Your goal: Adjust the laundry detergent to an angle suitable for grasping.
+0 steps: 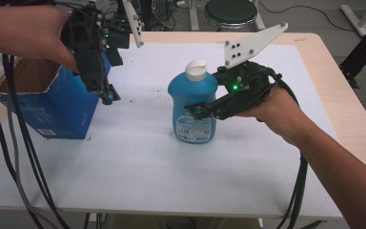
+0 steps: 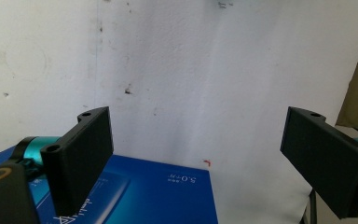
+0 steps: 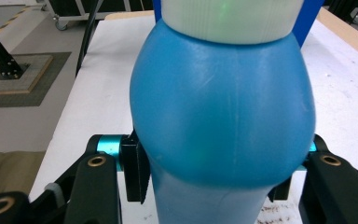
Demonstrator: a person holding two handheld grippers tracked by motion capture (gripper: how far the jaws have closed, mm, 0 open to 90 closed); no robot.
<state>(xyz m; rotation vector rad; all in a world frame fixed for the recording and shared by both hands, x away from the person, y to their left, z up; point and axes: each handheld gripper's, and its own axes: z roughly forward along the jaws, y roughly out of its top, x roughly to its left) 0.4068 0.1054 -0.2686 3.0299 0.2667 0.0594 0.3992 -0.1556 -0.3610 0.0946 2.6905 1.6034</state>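
Right claw (image 1: 201,110) has the bottle (image 1: 194,107) clamped, jaws pressed against both flanks just below the shoulder bulge. The bottle stands upright on the white mat (image 1: 138,167), about mid-table, cap (image 1: 196,70) above the claw. Left claw (image 1: 106,95) hangs wide and empty over the near corner of the blue box (image 1: 52,107), off to the bottle's left.

This looks like a lift toward that box. To do it well, I'd keep the squeeze steady: the body is smooth and rounded, and the pinch sits where the wall tapers inward, so the bulge above helps stop a slide. Raise straight up, no tilt, before crossing. The left claw should steady the box or clear out of the path.

The right gripper view brings the contact in close: bottle (image 3: 221,112) between the two pads, the left pad (image 3: 135,170) flat on the plastic, the white cap (image 3: 230,18) at the top edge. The high view cannot resolve that, but it gives the layout, box open-topped, bottle well apart from it. The left gripper view adds the box top (image 2: 168,191) directly under the spread jaws, mat beyond.
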